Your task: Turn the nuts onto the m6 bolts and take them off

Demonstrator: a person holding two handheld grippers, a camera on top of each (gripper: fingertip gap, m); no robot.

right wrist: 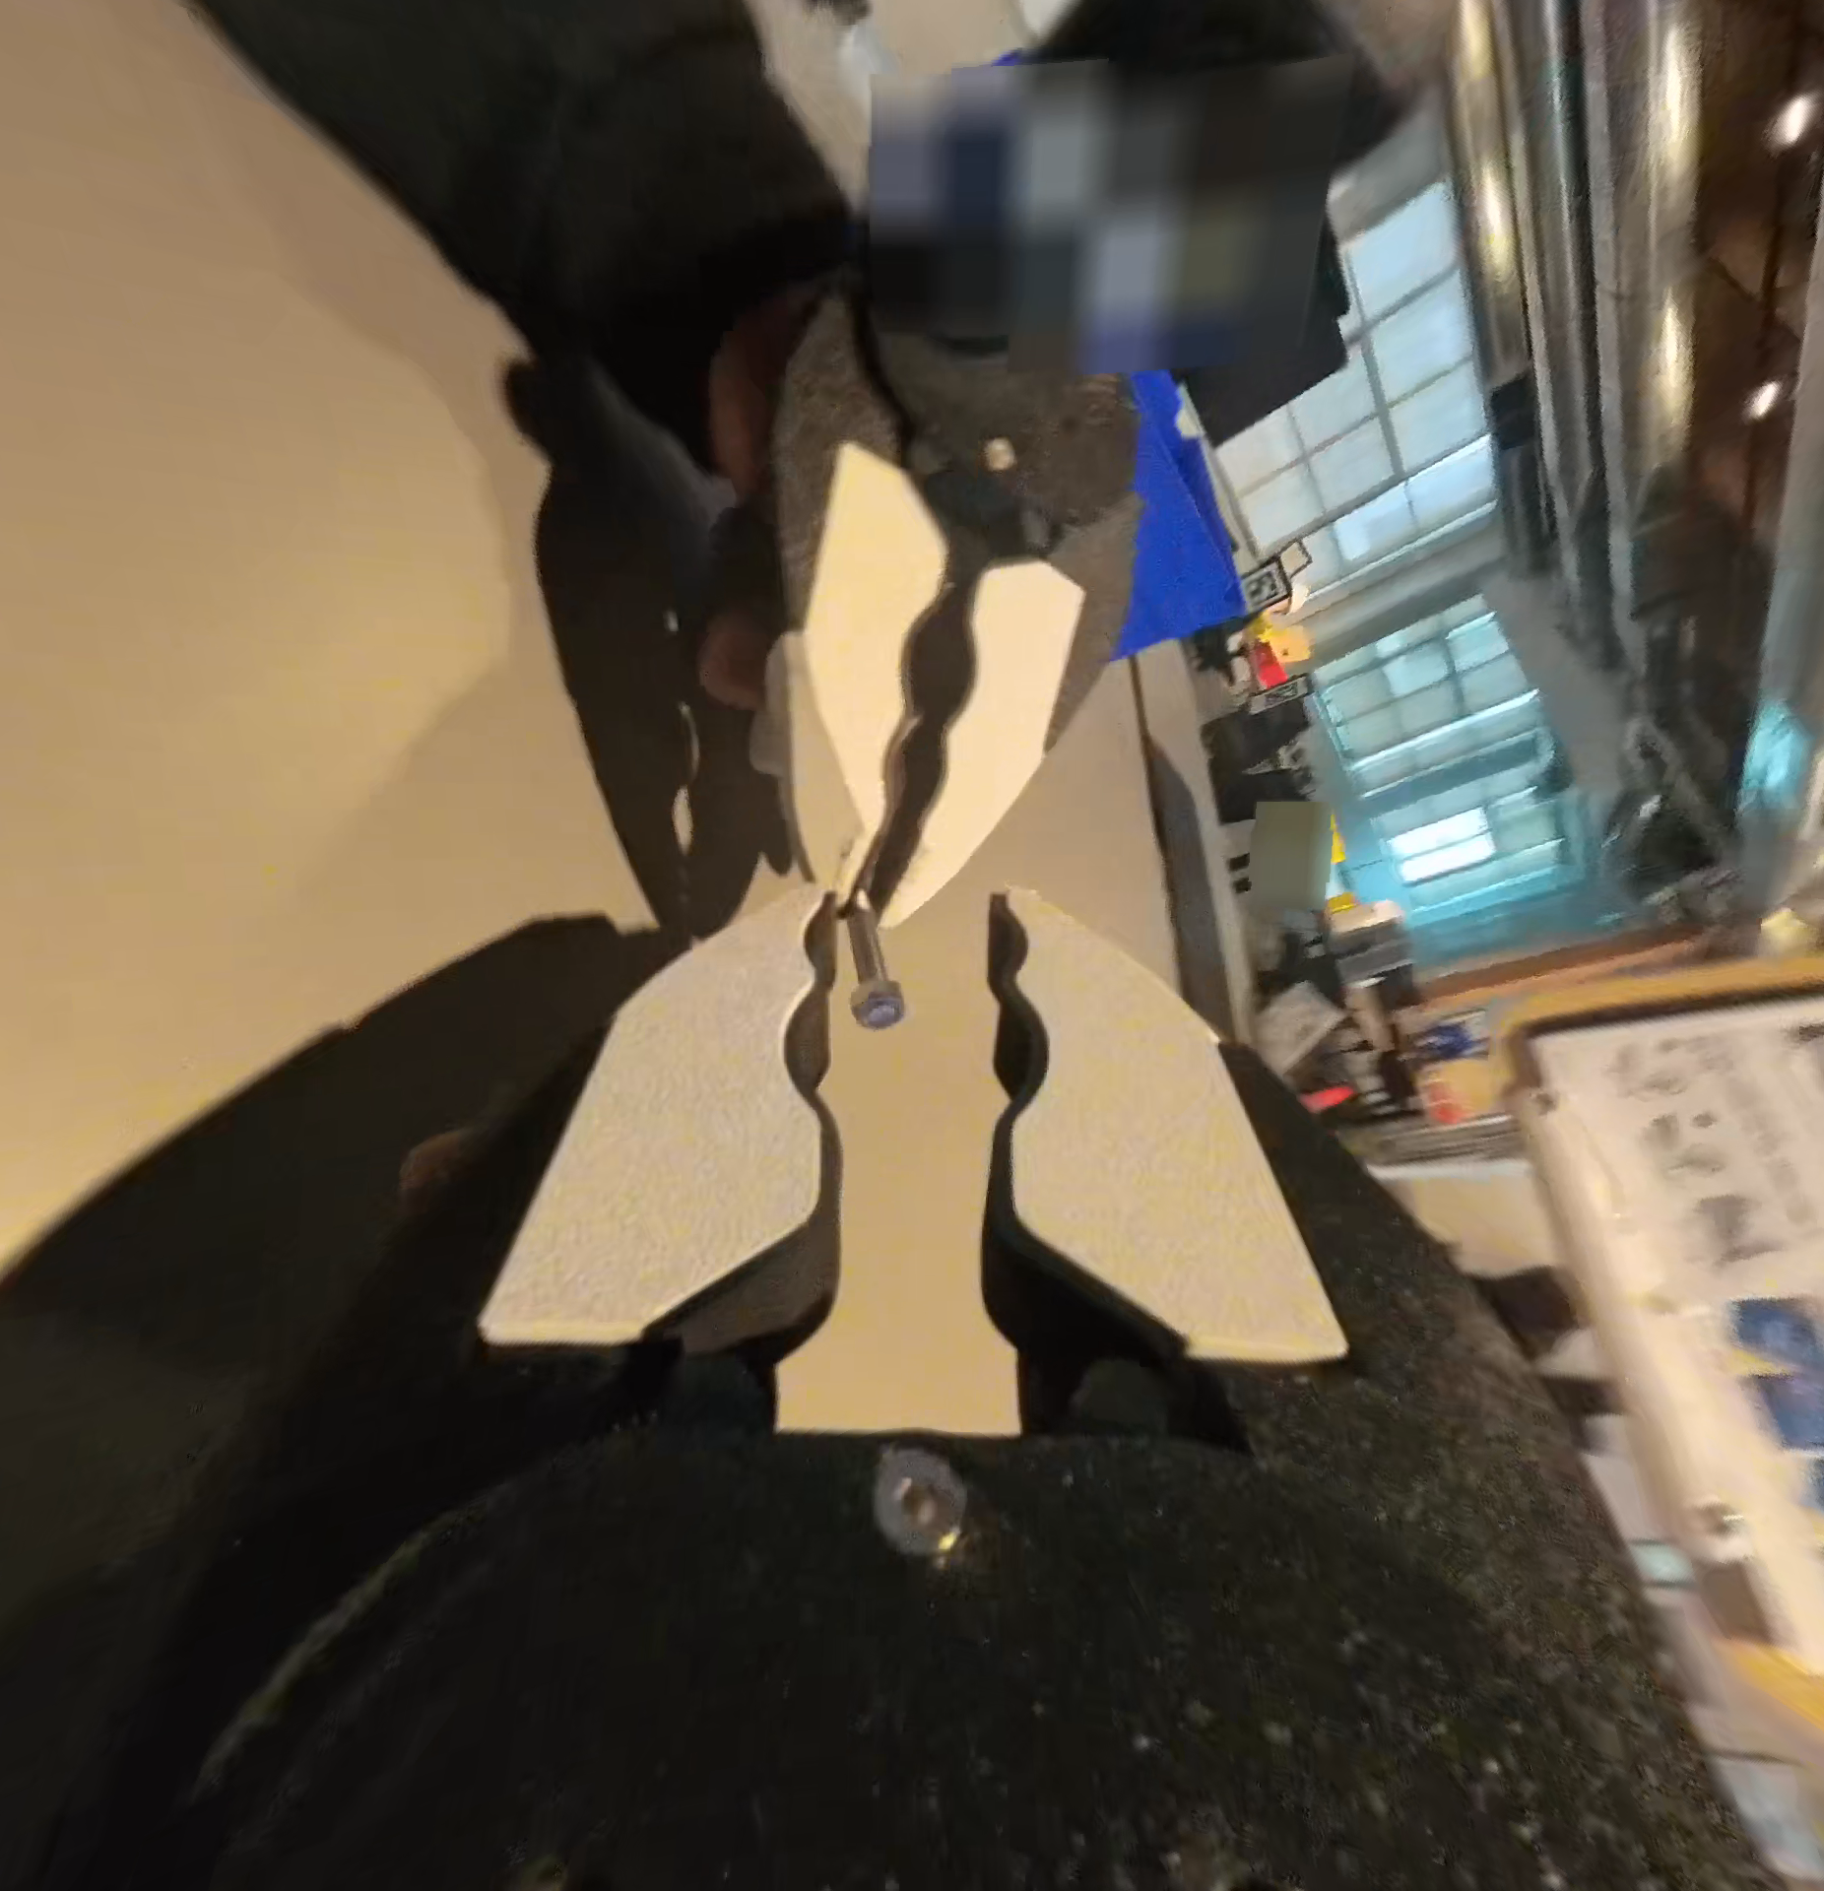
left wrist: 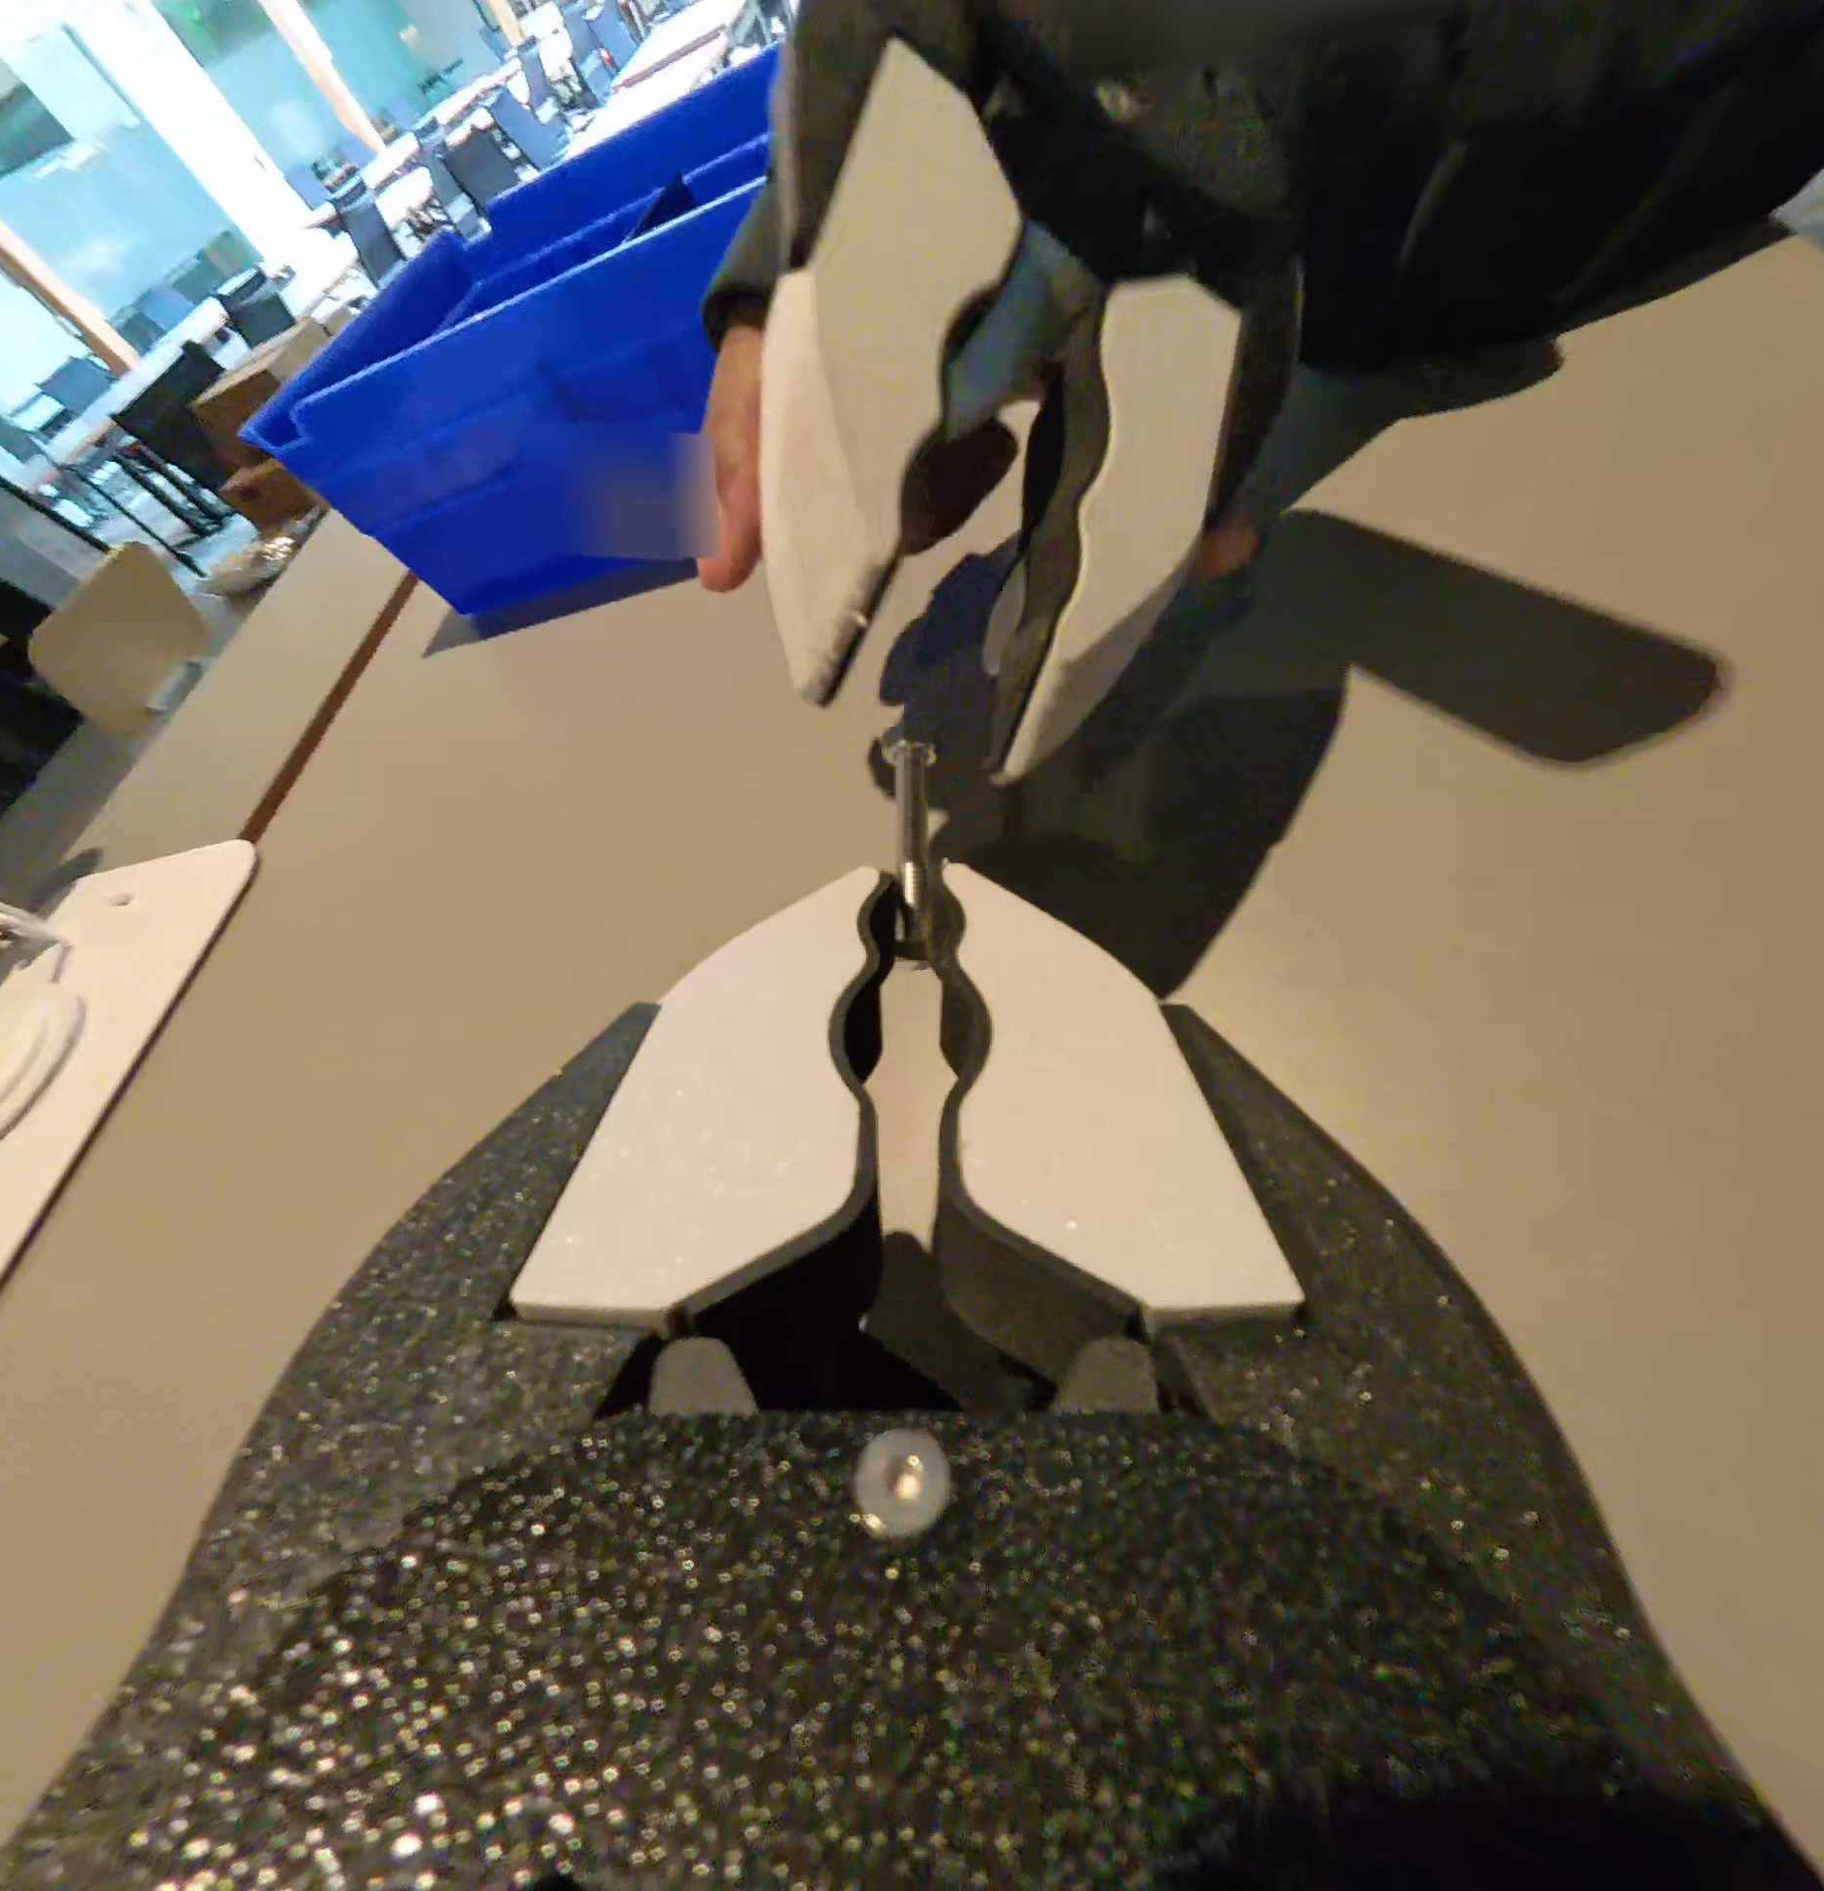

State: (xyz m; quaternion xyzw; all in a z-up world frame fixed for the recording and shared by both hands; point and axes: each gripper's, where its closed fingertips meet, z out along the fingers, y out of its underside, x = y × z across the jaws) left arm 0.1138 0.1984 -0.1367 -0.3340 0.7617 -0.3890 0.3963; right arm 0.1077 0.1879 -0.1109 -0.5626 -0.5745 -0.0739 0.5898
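Note:
My left gripper (left wrist: 913,906) is shut on the threaded end of a silver bolt (left wrist: 908,819), which sticks out forward past its tips above the beige table (left wrist: 478,921). The bolt's head (left wrist: 900,752) points at my right gripper (left wrist: 918,721), which hangs open just beyond it. In the right wrist view the right gripper (right wrist: 908,911) is open, and the bolt (right wrist: 867,972) lies between its fingers, close to the left finger (right wrist: 703,1074) and not gripped. The left gripper (right wrist: 867,885) shows beyond it, shut on the bolt. I cannot make out a nut.
Stacked blue bins (left wrist: 499,409) stand at the table's far left and also show in the right wrist view (right wrist: 1174,532). A white board (left wrist: 100,972) lies at the left edge. A white-framed case (right wrist: 1706,1330) sits at the right. A person's hands hold both grippers.

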